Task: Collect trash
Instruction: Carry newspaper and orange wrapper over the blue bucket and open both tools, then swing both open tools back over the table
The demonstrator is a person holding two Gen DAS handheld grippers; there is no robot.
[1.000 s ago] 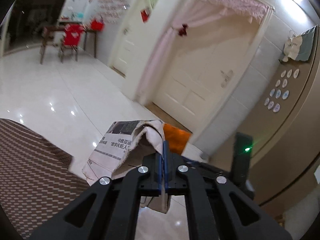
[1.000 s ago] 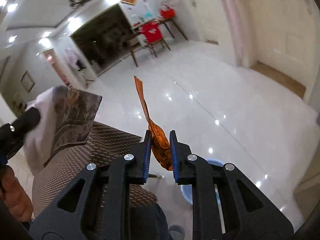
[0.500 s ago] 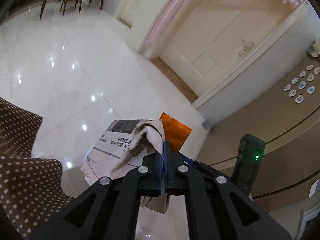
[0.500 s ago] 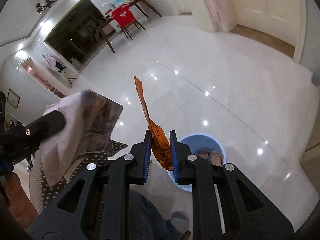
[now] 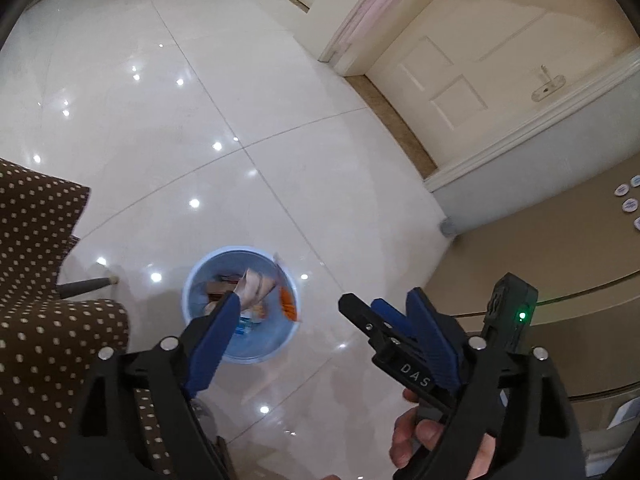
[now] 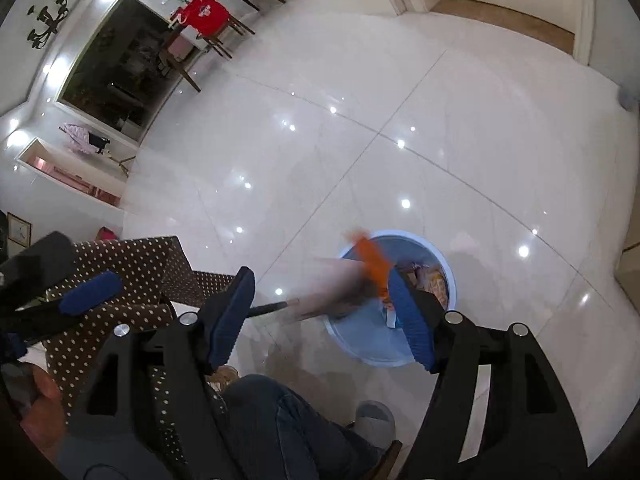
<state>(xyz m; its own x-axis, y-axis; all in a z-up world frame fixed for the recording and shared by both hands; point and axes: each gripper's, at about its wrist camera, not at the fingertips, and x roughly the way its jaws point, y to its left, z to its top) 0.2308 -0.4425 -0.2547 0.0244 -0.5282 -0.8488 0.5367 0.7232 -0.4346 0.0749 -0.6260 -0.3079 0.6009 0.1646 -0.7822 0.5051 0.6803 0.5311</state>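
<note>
A light blue round bin point(image 5: 224, 344) stands on the white tiled floor, with trash inside; it also shows in the right wrist view point(image 6: 448, 276). My left gripper point(image 5: 324, 320) is open and empty above it. My right gripper point(image 6: 320, 292) is open and empty too, and appears in the left wrist view point(image 5: 400, 320). The crumpled newspaper point(image 5: 252, 288) and the orange wrapper point(image 5: 287, 304) are falling into the bin; in the right wrist view both are motion-blurred, the newspaper point(image 6: 336, 284) left of the wrapper point(image 6: 374, 262).
A brown dotted tablecloth point(image 5: 36, 300) hangs at the left, with a table leg point(image 5: 84, 288) beside the bin. The person's legs and grey slipper point(image 6: 374, 420) are below. A cream door point(image 5: 480, 68) and a beige wall are at the right. A table with red chairs point(image 6: 204, 12) stands far off.
Both grippers have tilted down over the bin and opened. The newspaper has left the left gripper and the orange wrapper has left the right; both drop into the bin.
</note>
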